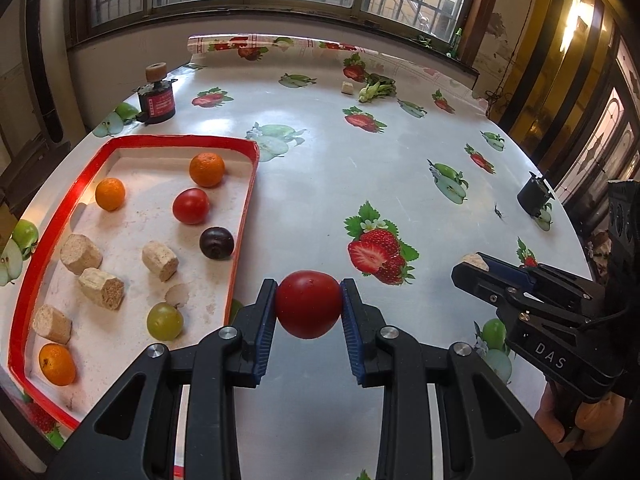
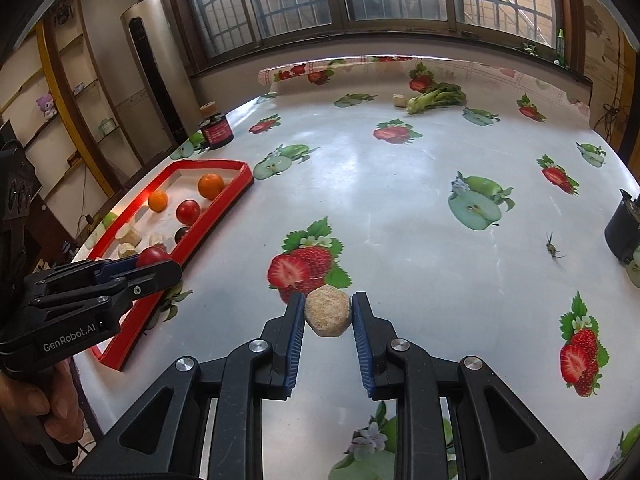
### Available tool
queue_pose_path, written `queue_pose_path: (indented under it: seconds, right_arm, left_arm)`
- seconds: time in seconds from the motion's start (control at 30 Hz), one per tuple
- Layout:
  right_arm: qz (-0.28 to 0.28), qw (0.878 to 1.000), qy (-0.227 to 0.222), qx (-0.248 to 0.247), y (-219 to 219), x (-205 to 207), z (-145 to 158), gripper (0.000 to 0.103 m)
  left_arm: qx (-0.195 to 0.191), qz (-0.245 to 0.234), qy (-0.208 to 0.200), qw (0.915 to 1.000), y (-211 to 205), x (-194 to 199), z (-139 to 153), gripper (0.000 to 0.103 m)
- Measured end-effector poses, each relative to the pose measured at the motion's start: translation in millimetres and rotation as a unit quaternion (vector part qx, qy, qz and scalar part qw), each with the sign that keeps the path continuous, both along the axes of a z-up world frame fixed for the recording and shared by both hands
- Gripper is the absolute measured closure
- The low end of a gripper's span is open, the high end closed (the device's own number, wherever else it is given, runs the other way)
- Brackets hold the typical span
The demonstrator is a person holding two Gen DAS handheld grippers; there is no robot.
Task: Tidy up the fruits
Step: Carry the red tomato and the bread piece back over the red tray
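Left wrist view: left gripper [image 1: 308, 304] is clamping a red tomato [image 1: 308, 305] just right of the red tray [image 1: 242, 216], while right gripper [image 2: 328, 312] is pinching a tan block [image 2: 328, 311], further right of it.

Table [image 2: 400, 208] with glossy fruit-print cloth. Dark jar [image 2: 216, 131] with tan lid at table's far-left edge. Leafy greens [image 2: 437, 98] near table's far edge, small beige chunk [image 2: 397, 100] just beside them. Black pot [image 2: 624, 228] at table's right edge, insect [image 2: 553, 246] near it.
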State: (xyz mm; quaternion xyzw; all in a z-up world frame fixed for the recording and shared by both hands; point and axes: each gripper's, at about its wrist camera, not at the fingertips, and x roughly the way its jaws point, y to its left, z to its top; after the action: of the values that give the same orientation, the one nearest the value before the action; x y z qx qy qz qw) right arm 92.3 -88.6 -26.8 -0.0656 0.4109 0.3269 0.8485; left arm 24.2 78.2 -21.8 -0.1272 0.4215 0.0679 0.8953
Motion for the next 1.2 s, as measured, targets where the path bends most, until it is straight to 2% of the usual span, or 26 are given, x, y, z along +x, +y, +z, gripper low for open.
queue_pose_path:
  seconds: [0.4,1.2]
  right_arm:
    - [0.048,0.999,-0.003,0.004,45,-17,6,0.079]
    - [0.104,0.994,-0.010,0.017,112,-27,26,0.079]
  left_arm:
    - [0.000,0.039,-0.003,0.9992,30,-29,3,0.074]
    - [-0.007,0.107,-0.003,0.9942,93,-70,6,0.074]
